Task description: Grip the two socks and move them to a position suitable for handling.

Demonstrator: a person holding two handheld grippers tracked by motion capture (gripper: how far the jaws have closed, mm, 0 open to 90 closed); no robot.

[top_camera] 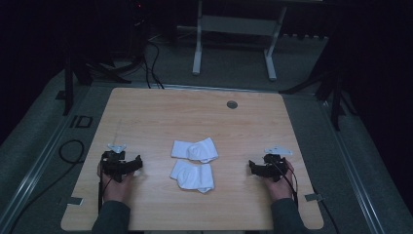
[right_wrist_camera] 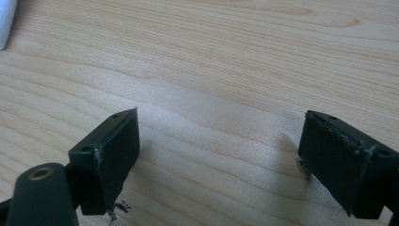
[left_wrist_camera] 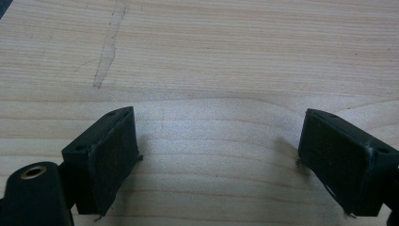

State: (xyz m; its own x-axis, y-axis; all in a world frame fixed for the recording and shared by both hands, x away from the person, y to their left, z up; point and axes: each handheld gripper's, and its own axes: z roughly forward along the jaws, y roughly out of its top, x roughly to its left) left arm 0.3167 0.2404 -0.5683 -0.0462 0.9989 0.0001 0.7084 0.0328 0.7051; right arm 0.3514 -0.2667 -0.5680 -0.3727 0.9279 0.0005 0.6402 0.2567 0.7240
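Both grippers idle, jaws apart, nothing held: left gripper [top_camera: 138, 163] left of the socks, right gripper [top_camera: 253, 166] right. Two white socks mid-table: far sock [top_camera: 195, 149], near sock [top_camera: 193, 176]. Approach low, pinch one sock edge only, avoid grabbing both.

The counter [top_camera: 146, 112] is pale, matt wood with fine grain and a faint scuff, the two socks [top_camera: 194, 163] on it are soft white cloth, and each claw, left [left_wrist_camera: 216, 155] and right [right_wrist_camera: 219, 157], is matt black plastic with rough, frayed pads [right_wrist_camera: 115, 160].
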